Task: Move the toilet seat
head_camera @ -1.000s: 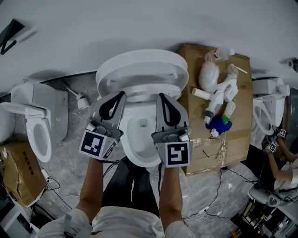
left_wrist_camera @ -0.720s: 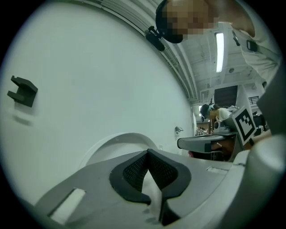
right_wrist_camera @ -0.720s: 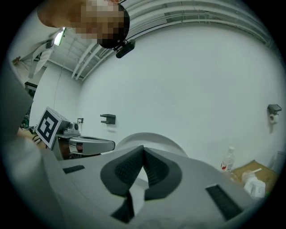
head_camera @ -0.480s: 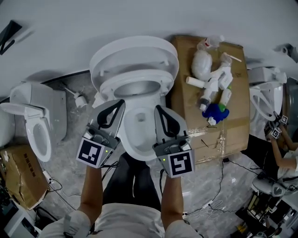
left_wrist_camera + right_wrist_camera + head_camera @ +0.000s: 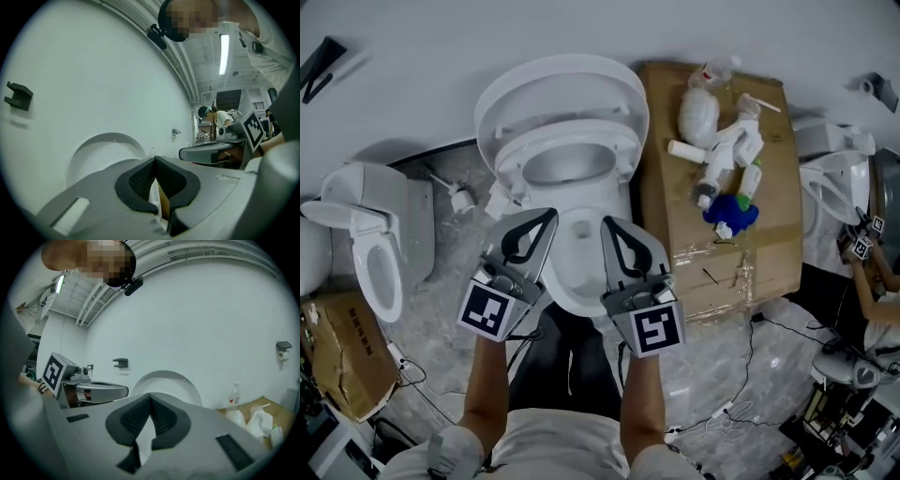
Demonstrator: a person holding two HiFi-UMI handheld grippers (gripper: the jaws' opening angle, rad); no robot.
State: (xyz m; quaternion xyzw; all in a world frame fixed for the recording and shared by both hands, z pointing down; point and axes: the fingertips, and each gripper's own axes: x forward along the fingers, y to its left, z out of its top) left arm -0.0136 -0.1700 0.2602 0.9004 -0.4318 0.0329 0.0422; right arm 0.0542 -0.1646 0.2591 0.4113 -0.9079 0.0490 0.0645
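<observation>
A white toilet stands against the wall in the head view. Its lid (image 5: 562, 89) is upright and the seat ring (image 5: 623, 155) is lifted off the bowl (image 5: 581, 272), tilted back toward the lid. My left gripper (image 5: 549, 216) and right gripper (image 5: 607, 223) hover side by side over the bowl's front half, a little short of the seat. Both are shut with nothing between the pads. In the left gripper view the shut left gripper (image 5: 154, 160) points at the lid (image 5: 101, 150). In the right gripper view the right gripper (image 5: 150, 396) also faces the lid (image 5: 164, 380).
A cardboard box (image 5: 712, 253) right of the toilet carries plastic bottles (image 5: 727, 155) and a blue object (image 5: 731, 214). A second toilet (image 5: 375, 253) stands at left, a toilet brush (image 5: 459, 199) between them. Cables (image 5: 741, 403) run across the marble floor. A third toilet (image 5: 830, 159) is at the right.
Both grippers have drawn back toward me from the seat's front edge, staying shut. The seat ring remains lifted off the bowl. The head view has shifted a little.
</observation>
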